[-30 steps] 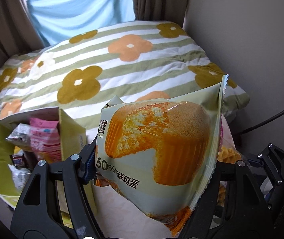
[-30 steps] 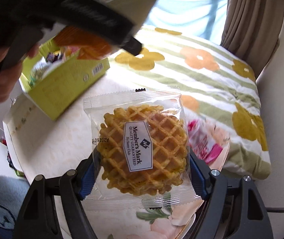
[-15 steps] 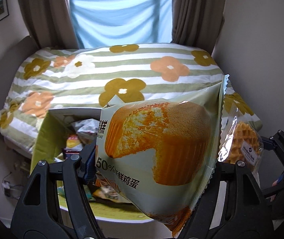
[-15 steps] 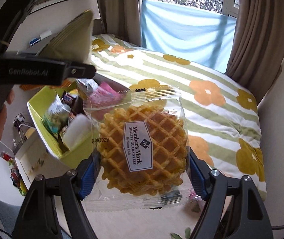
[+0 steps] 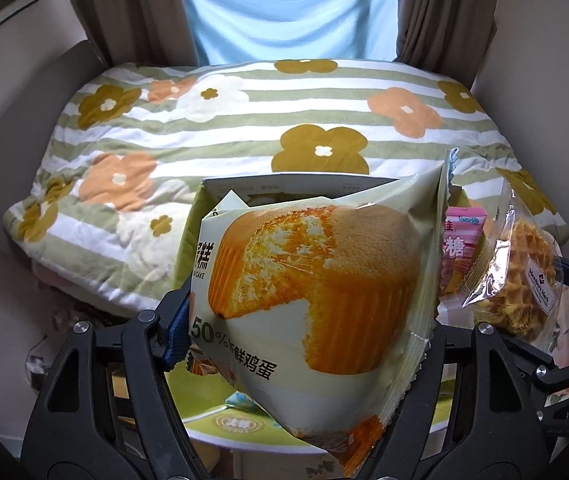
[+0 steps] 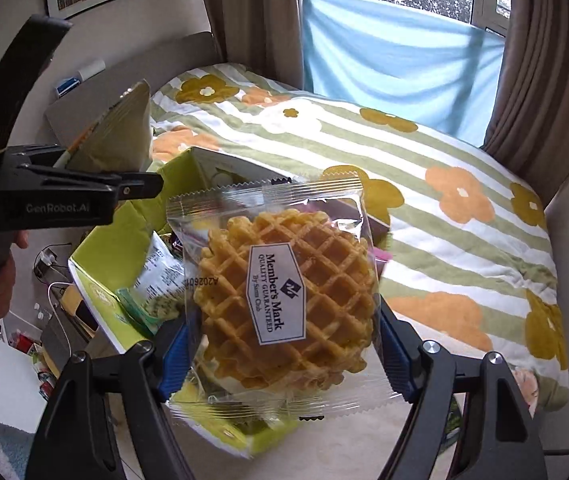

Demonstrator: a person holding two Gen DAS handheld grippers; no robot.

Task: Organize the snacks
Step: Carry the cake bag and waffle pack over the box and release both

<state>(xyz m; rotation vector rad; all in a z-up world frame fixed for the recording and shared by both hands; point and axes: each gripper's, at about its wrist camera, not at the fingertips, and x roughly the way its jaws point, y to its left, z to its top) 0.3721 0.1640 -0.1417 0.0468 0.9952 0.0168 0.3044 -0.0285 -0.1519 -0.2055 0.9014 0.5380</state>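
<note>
A pale green cake packet (image 5: 316,280) with a picture of a yellow sponge cake stands between the fingers of my left gripper (image 5: 304,320). Its jaws are opening, and the pads still look pressed on the packet. It hangs over the open green snack box (image 5: 276,184). My right gripper (image 6: 284,344) is shut on a clear-wrapped waffle (image 6: 288,300), over the same box (image 6: 100,288). The waffle (image 5: 524,280) shows at the right of the left wrist view. The left gripper (image 6: 84,192) and cake packet (image 6: 120,136) show at the left of the right wrist view.
The box holds several snack packs, among them a pink candy pack (image 5: 460,248). It sits on a white surface at the foot of a bed with a striped, flowered quilt (image 5: 244,128). Brown curtains (image 6: 256,20) and a blue cloth (image 5: 284,8) lie beyond. A hand (image 6: 0,280) grips the left handle.
Both grippers have swung sideways with their packets and now hang over the green box. The box, formerly at the left, now lies under the cake packet and the waffle.
</note>
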